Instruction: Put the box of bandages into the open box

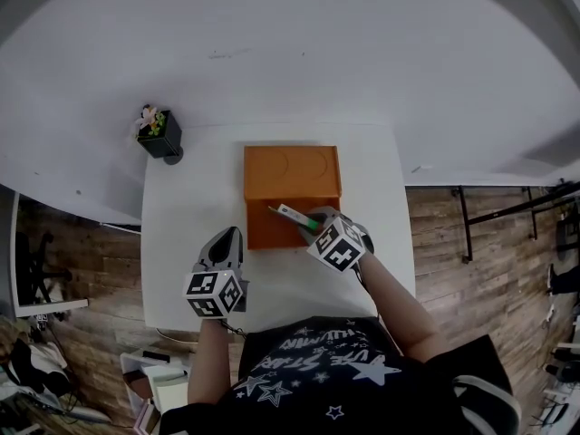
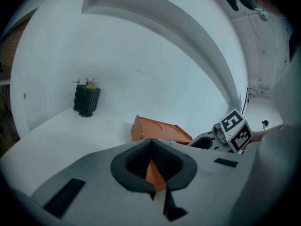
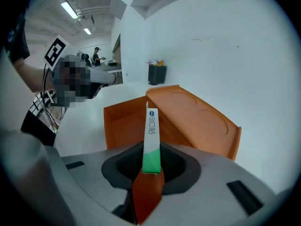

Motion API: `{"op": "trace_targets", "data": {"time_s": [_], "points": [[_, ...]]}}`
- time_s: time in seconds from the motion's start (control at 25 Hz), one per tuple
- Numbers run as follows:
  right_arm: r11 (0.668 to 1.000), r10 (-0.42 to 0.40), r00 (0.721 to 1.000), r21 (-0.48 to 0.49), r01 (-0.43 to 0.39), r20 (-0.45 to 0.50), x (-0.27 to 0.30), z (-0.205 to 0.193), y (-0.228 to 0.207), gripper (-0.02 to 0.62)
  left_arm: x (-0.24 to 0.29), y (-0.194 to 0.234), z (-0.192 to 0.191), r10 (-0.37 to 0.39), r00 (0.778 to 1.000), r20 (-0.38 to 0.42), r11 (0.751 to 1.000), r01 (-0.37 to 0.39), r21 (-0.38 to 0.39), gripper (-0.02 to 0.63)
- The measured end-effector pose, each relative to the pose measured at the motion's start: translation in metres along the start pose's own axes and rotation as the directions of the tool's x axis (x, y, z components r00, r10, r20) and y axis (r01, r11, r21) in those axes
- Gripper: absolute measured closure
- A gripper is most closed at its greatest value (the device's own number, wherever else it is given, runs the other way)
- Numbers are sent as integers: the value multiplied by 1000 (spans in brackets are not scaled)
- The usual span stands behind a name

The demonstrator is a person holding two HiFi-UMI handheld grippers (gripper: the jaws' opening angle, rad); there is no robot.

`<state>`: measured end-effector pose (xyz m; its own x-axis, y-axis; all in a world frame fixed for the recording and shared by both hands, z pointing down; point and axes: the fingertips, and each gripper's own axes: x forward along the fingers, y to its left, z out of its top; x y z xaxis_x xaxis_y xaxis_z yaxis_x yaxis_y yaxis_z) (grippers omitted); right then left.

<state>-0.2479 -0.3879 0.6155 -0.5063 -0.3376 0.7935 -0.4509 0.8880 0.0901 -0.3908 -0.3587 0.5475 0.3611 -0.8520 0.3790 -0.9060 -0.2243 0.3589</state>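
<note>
While the right gripper point(image 3: 151, 163) hovers at the near right corner of the open box point(image 3: 117, 111), its jaws are clamped on the green end of the box of bandages point(image 3: 151, 133). This slim pack stands on its narrow edge between the pads, and its white end points out over the orange cavity. From the head view the box of bandages point(image 1: 290, 214) lies aslant above the inside of the open box point(image 1: 260, 234), with the right gripper point(image 1: 314, 222) just behind it. Whether the pack touches the orange wall cannot be told. The lid point(image 1: 292, 172) is folded back toward the far edge of the desk point(image 1: 186, 234), its inner face up.

The left gripper point(image 1: 228, 235) hangs over the desk near the near left corner of the open box, apart from it. Its jaws are together with nothing between them, as the left gripper point(image 2: 151, 142) shows in its own view. A small dark pot point(image 1: 162, 138) with a plant stands at the far left corner of the desk.
</note>
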Motion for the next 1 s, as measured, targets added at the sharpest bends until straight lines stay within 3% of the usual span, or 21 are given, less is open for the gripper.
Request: {"op": "trace_targets", "data": {"time_s": [0.48, 0.72, 1.0], "points": [[1000, 5, 1000, 8, -5, -1, 4, -2, 5, 480, 2, 1, -3, -4, 1000, -10, 1000, 4, 0, 586], [1000, -17, 1000, 8, 17, 21, -3, -1, 3, 433, -2, -3, -4, 13, 1000, -2, 1000, -12, 12, 586], [998, -55, 996, 20, 54, 66, -25, -5, -4, 426, -13, -23, -1, 22, 999, 23, 999, -23, 37, 586]]}}
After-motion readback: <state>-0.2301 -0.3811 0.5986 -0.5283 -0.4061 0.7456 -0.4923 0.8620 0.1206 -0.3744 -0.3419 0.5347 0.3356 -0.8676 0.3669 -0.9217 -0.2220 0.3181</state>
